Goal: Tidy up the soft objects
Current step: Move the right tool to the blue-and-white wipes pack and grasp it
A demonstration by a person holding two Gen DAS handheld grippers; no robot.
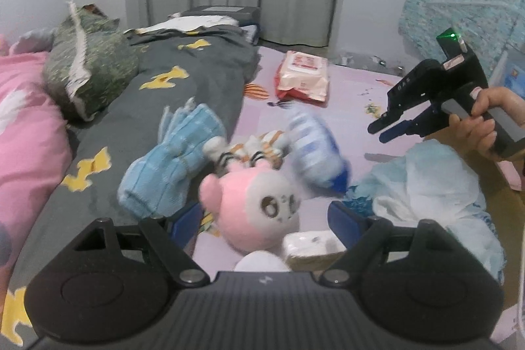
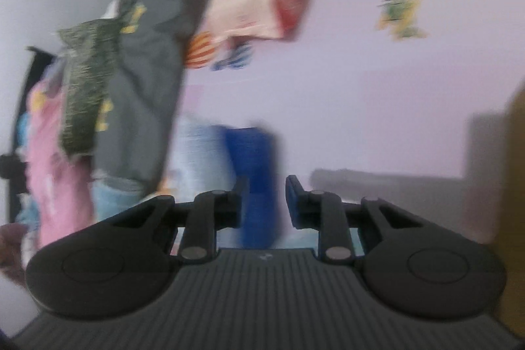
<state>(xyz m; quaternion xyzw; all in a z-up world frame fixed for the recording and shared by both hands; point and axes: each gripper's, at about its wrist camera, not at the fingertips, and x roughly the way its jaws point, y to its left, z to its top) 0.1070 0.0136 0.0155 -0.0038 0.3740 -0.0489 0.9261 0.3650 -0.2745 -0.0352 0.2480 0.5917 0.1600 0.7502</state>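
Left hand-held gripper (image 1: pixel 262 218) hangs wide open low over the bed (image 1: pixel 344 94), nothing between its jaws. Just ahead of them sits the pink plush (image 1: pixel 249 205), with a white packet (image 1: pixel 311 246) just beside it and a light blue sock (image 1: pixel 170 159) on the grey quilt (image 1: pixel 197 71) to its left. A striped toy (image 1: pixel 256 150) lies just behind the plush.

Over on the right, a hand (image 1: pixel 485 127) carries the right hand-held gripper (image 1: pixel 390 128), jaws drawn nearly together. From the left camera they look empty, well apart from the blue and white bundle (image 1: pixel 315 150) that shows as a smear beside the striped toy. The right wrist view is badly blurred: a dark blue shape stands in the narrow gap, and I cannot tell whether the pads are on it.

Risks from here, as I judge them: the pile is tight, so an open jaw coming down on the plush could catch the packet or the toy and drag both. Soft fabric gives under a pinch, so a shallow bite on the plush may slip. The right side looks to be swinging fast, and a sweep near the white cloth (image 1: pixel 433 186) could snag it or knock the wipes pack (image 1: pixel 302 77).
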